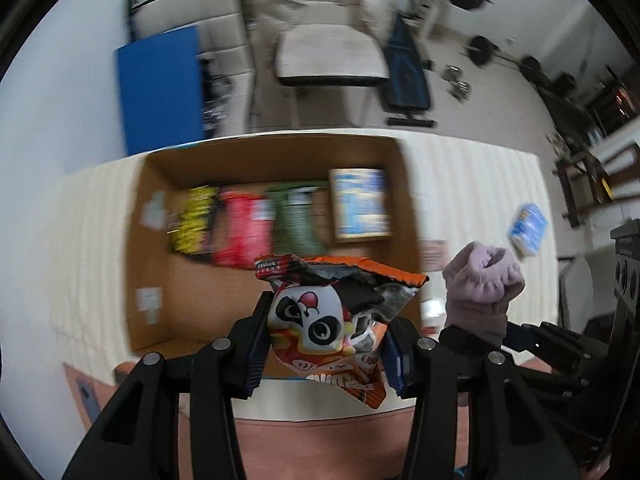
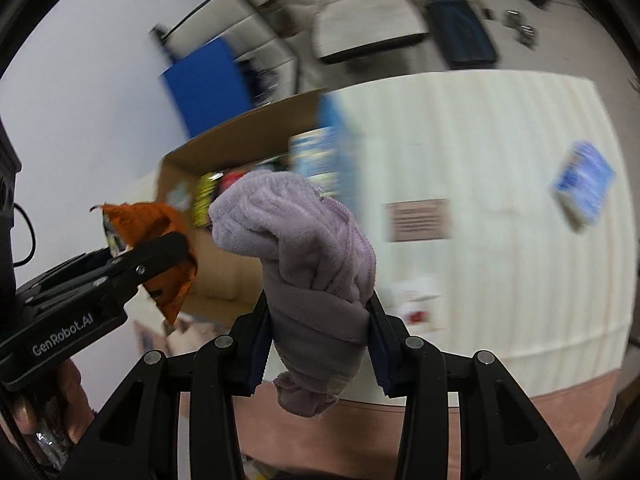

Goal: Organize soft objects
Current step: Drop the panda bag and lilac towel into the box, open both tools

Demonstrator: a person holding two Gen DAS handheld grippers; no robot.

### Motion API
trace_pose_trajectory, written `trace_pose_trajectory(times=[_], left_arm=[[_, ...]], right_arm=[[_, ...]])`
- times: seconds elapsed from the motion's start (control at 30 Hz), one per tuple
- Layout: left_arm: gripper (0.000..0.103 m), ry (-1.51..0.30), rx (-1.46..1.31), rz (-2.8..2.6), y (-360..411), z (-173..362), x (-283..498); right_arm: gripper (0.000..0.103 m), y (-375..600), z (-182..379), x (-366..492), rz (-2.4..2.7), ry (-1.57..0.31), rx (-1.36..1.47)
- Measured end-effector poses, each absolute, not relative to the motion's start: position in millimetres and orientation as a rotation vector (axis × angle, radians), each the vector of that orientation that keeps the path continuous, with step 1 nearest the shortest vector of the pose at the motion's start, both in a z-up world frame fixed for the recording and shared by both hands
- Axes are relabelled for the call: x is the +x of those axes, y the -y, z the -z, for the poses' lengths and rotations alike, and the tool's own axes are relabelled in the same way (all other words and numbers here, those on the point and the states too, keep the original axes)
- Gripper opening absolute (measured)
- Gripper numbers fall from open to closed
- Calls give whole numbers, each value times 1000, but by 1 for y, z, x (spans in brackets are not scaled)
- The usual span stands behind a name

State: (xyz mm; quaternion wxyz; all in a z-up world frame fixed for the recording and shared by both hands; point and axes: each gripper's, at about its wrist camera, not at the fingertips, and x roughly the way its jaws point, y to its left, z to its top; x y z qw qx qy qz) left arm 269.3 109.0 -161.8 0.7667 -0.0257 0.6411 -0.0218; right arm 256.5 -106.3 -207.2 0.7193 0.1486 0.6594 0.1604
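Cardboard box (image 1: pixel 152 256) is sitting open on cream tablecloth (image 1: pixel 472 184), w/ yellow, red, green packets lying in a row inside. Left gripper (image 1: pixel 326 344) is clamping a crinkled orange snack bag (image 1: pixel 332 320) w/ panda face, above box's near edge. Right gripper (image 2: pixel 318 328) is squeezing a fuzzy lilac sock (image 2: pixel 304 240), bunched, beside the box.

The left gripper (image 2: pixel 160 256) body reads "GenRobot.AI".
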Motion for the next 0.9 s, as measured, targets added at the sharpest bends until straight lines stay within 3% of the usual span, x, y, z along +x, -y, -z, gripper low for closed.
trace_pose_trajectory(times=[0.33,0.5,0.73,0.8,0.87,0.9], left_arm=[[45,-1594,-211,-41,-240,253,277],[45,-1674,-254,-14,-258,297,290],[47,-1714,-243,21,-260,315,297],[48,-1723,-244,5,-259,316,296],[48,-1730,-258,8,-260,316,295],[49,-1735,-261,13,-262,316,294]], right_arm=[[45,-56,271,271,-425,-1572,281],[45,-88,325,281,-393,-1620,297],[46,-116,355,289,-360,-1655,270],[51,-121,357,289,-353,-1658,269],[62,-126,359,290,-366,-1667,255],[75,-129,357,289,-367,-1671,254]])
